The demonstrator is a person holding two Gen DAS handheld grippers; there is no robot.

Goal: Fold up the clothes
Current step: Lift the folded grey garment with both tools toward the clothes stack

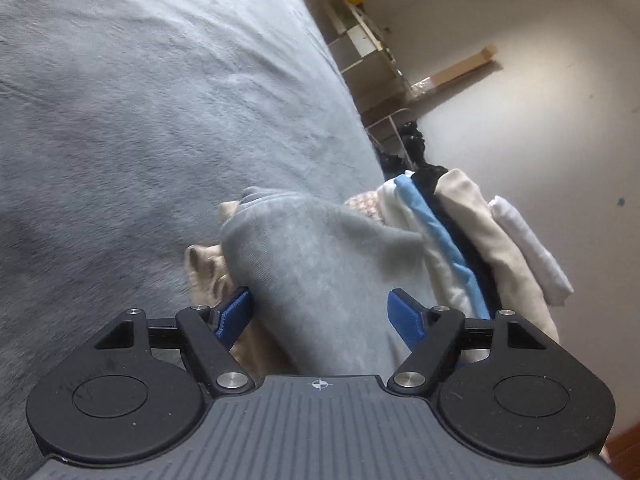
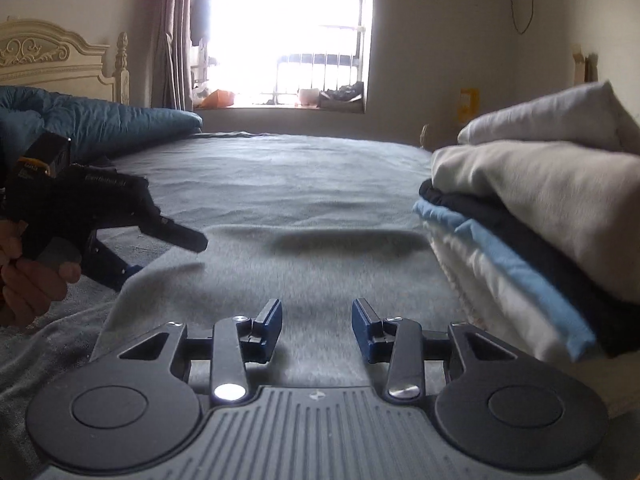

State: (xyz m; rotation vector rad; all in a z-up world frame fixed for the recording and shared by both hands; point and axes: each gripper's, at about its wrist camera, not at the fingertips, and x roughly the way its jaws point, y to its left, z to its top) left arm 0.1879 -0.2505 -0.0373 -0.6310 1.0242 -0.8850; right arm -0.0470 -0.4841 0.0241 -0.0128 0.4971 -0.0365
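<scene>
A grey garment [image 1: 320, 264] lies folded on the grey bedspread [image 1: 140, 100], with a beige piece [image 1: 208, 272] under its left edge. My left gripper [image 1: 320, 312] is open, its blue pads [image 1: 236, 312] on either side of the garment's bulk. In the right wrist view the same grey garment [image 2: 304, 256] lies flat ahead of my right gripper [image 2: 316, 328], which is open and just above its near edge. The left gripper [image 2: 120, 216] shows at the left, held by a hand. A stack of folded clothes [image 2: 540, 208] sits to the right; it also shows in the left wrist view [image 1: 472, 240].
A dark blue duvet [image 2: 100, 124] lies at the bed's far left by a cream headboard [image 2: 52, 60]. A bright window [image 2: 288, 32] is behind the bed. A white shelf unit [image 1: 368, 52] and a cardboard strip [image 1: 460, 68] stand on the floor beside the bed.
</scene>
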